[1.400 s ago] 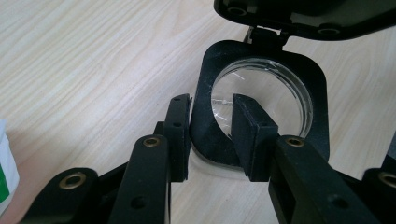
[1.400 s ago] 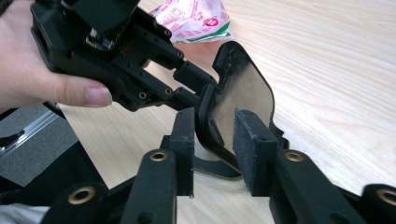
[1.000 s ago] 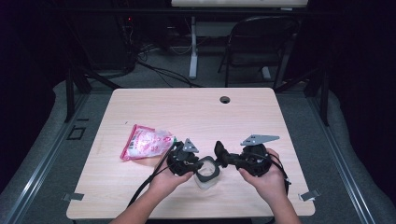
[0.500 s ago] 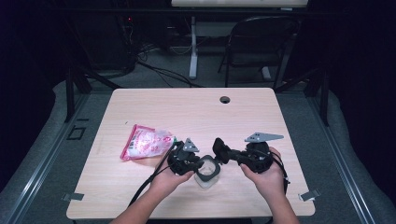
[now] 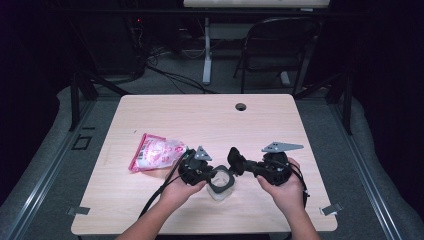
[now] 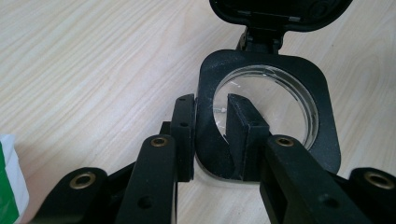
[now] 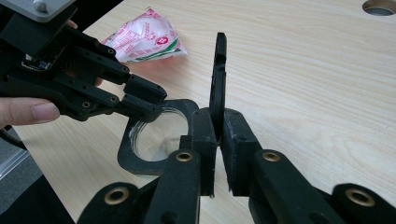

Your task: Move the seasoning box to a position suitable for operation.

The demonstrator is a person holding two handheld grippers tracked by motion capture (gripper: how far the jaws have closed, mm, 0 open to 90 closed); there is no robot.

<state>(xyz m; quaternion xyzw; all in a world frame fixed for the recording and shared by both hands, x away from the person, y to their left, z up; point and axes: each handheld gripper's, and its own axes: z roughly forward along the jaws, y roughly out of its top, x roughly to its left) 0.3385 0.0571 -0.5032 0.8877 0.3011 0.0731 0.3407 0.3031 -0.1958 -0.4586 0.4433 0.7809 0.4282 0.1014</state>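
Note:
A clear jar with a black square rim (image 5: 223, 183) stands near the table's front edge. My left gripper (image 5: 210, 175) is shut on the rim (image 6: 322, 116): one jaw is inside the opening and the other is outside, seen in the left gripper view (image 6: 212, 116). The hinged black flip lid (image 7: 217, 74) stands upright, and my right gripper (image 7: 218, 126) is shut on its lower edge. In the high view the right gripper (image 5: 234, 160) is just right of the jar. The lid's underside (image 6: 280, 11) faces the left gripper's camera.
A pink and white packet (image 5: 155, 152) lies on the wooden table (image 5: 200, 120) left of my left hand, also visible as the packet (image 7: 147, 42) behind the left gripper (image 7: 144, 100). A cable hole (image 5: 241, 106) is near the far edge. A chair (image 5: 280, 45) stands behind the table.
The right gripper has shifted slightly left and up with the lid, which now stands more upright. The left gripper and jar have stayed put.

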